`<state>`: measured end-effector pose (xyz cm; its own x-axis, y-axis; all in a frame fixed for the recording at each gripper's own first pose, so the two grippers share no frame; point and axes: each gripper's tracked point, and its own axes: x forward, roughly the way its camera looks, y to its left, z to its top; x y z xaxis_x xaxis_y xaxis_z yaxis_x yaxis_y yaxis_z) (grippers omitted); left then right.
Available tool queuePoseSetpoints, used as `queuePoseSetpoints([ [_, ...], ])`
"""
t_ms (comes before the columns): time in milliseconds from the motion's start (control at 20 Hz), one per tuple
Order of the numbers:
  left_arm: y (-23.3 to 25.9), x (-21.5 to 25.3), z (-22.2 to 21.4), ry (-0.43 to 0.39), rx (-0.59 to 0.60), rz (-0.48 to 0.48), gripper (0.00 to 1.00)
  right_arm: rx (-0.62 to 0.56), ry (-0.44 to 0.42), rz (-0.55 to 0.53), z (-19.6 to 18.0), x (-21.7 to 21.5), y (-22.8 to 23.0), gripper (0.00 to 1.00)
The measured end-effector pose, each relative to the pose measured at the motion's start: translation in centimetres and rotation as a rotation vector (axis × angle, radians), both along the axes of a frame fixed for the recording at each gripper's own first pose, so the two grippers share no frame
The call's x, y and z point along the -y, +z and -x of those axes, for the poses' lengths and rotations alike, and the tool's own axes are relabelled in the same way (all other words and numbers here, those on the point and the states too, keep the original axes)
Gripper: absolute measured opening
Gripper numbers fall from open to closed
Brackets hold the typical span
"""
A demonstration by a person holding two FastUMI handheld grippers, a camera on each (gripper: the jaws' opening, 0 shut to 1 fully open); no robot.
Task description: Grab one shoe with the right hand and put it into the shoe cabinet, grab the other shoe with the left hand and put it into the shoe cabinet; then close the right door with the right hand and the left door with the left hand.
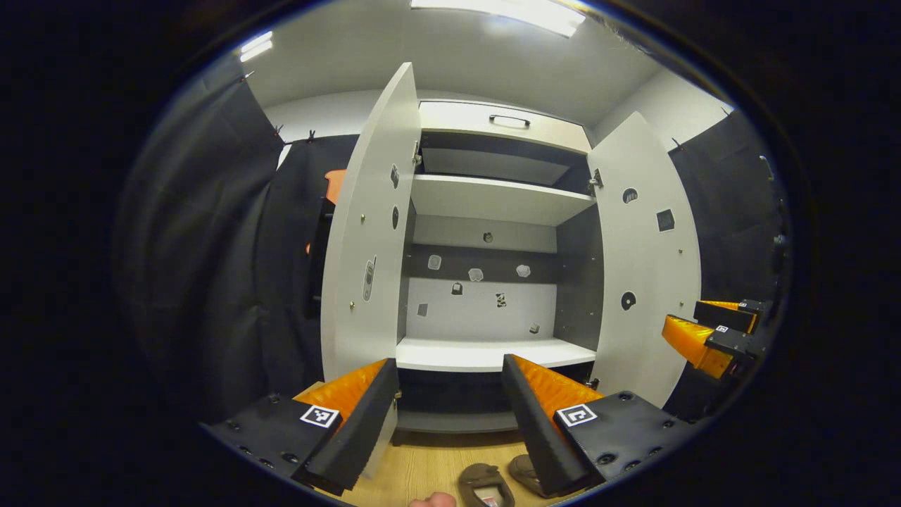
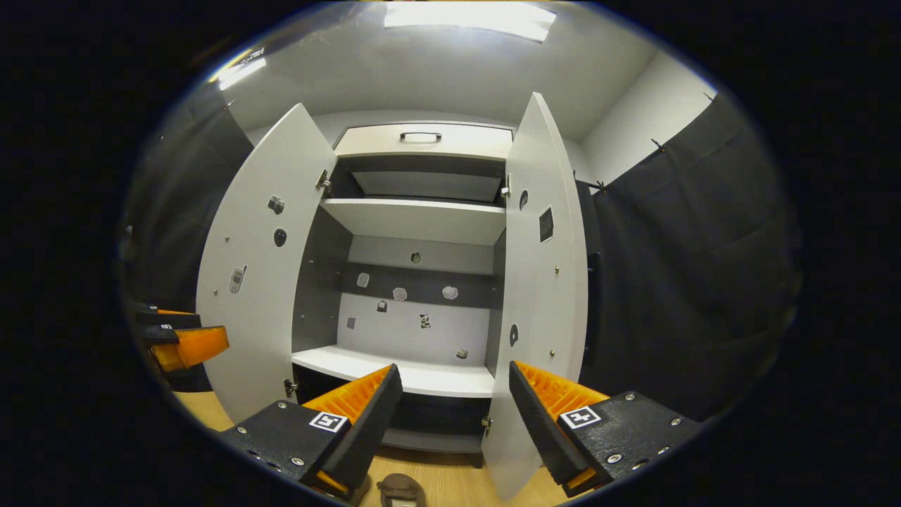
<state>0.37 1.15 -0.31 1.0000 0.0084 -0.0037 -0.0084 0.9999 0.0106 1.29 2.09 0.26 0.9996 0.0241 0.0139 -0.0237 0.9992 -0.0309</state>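
Note:
The shoe cabinet (image 1: 486,352) stands in front of me with both doors swung wide and its white shelves bare. On the wooden floor below lie two brown shoes: one (image 1: 484,486) between my fingers, the other (image 1: 524,468) partly behind a finger. My left gripper (image 1: 450,366) is open, above the shoes and facing the shelf. The right gripper (image 1: 711,331) hovers open at the right, beside the right door (image 1: 647,267). In the right gripper view, the right gripper (image 2: 456,373) is open over a shoe (image 2: 401,489), and the left gripper (image 2: 186,341) shows at the far left.
The left door (image 1: 366,246) and the right door (image 2: 542,282) jut out toward me on either side of the opening. A drawer with a handle (image 1: 509,120) tops the cabinet. Black cloth walls close both sides. A fingertip (image 1: 433,500) shows at the bottom edge.

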Motion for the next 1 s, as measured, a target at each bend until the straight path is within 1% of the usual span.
queuePoseSetpoints([
  [250,0.1,-0.4,0.3,0.009,0.0,0.008,0.96,-0.029,0.023,0.019,-1.4,-0.9,-1.9,0.94],
  [450,0.1,-0.7,0.4,0.018,0.002,0.006,0.96,-0.086,0.055,0.042,-2.8,-2.1,-5.4,0.94],
  [500,0.0,-0.7,0.5,0.021,0.001,0.005,0.99,-0.111,0.065,0.045,-3.1,-2.4,-6.8,0.94],
  [550,-0.1,-0.8,0.4,0.023,0.0,0.006,0.96,-0.138,0.076,0.048,-3.4,-2.8,-8.3,0.94],
  [650,-0.2,-0.8,0.3,0.025,-0.007,0.01,0.96,-0.2,0.099,0.06,-3.8,-3.4,-11.7,0.94],
  [750,-0.4,-1.0,0.4,0.027,-0.008,0.018,0.96,-0.275,0.105,0.083,-3.9,-3.6,-15.8,0.94],
  [850,-0.8,-1.1,0.3,0.028,-0.008,0.023,0.96,-0.355,0.105,0.109,-3.3,-3.7,-20.2,0.94],
  [1000,-1.7,-1.3,0.4,0.033,-0.024,0.032,0.96,-0.504,0.121,0.138,-1.3,-3.5,-27.3,0.94],
])
